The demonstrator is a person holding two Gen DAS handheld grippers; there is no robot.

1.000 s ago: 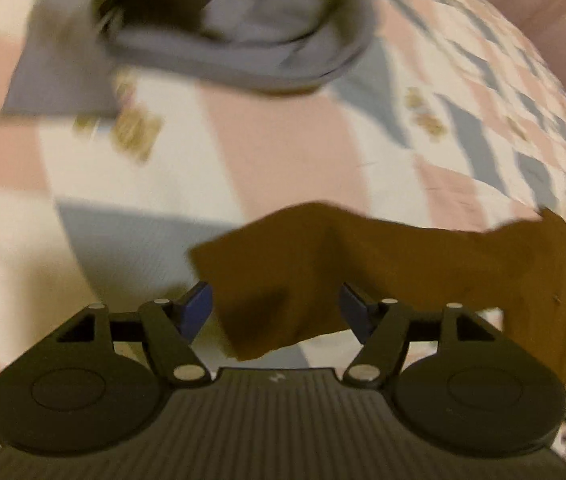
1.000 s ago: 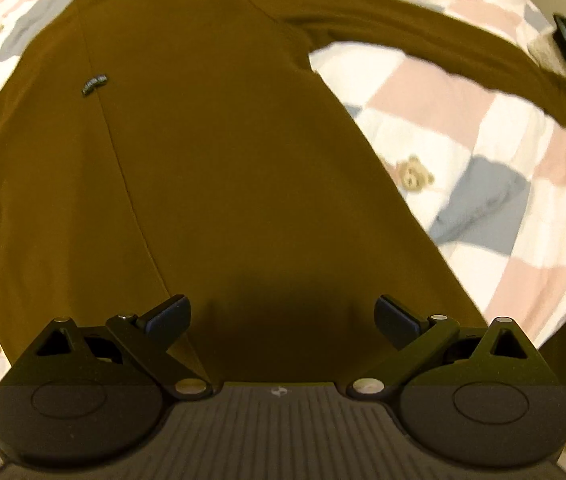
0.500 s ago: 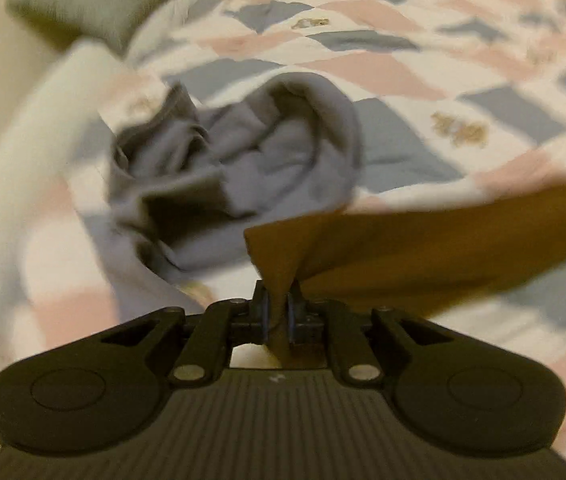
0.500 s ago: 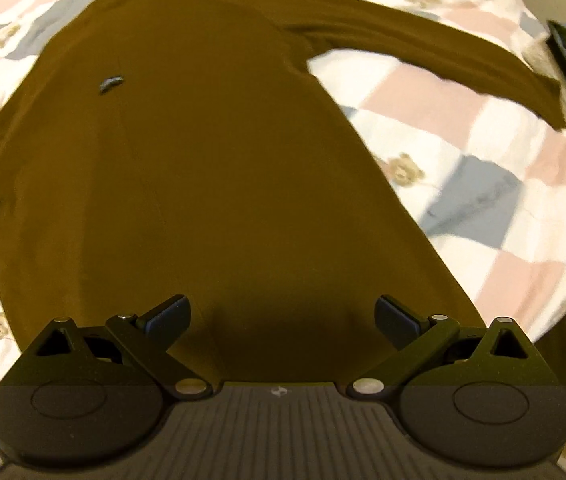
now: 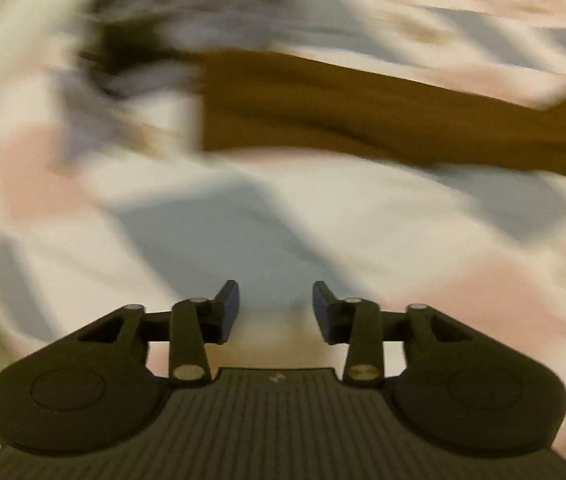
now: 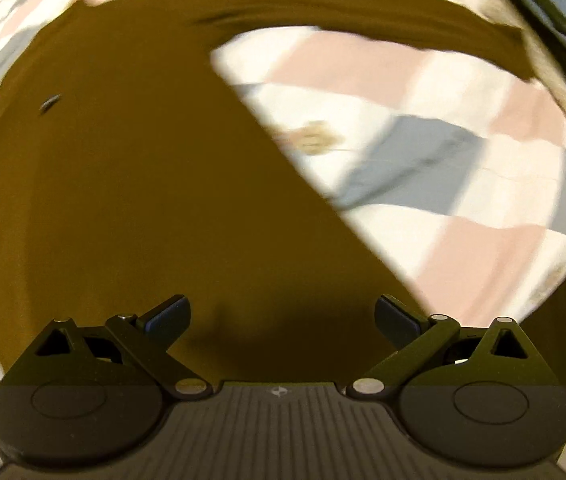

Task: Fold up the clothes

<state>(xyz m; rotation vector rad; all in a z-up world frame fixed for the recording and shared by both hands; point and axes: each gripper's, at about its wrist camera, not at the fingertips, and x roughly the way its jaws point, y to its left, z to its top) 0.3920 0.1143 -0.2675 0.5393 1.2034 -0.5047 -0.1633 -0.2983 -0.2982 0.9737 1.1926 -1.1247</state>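
A brown long-sleeved shirt [image 6: 131, 184] lies spread flat on the quilt in the right wrist view, one sleeve [image 6: 363, 12] stretched toward the upper right. My right gripper [image 6: 283, 316] is open and empty, hovering over the shirt's lower body. In the blurred left wrist view the sleeve end [image 5: 323, 108] lies flat on the quilt, well ahead of my left gripper [image 5: 275, 304], which is open and empty over bare quilt.
A pink, white and grey patchwork quilt [image 6: 463, 128] with bear prints covers the bed. A crumpled grey garment [image 5: 143, 48] lies past the sleeve end in the left wrist view. A dark blue-grey item [image 6: 555, 24] sits at the upper right edge.
My left gripper, shut on the sleeve end half a second ago, has let it go and pulled back; the sleeve now lies on the quilt. My right gripper stayed open and shifted slightly.
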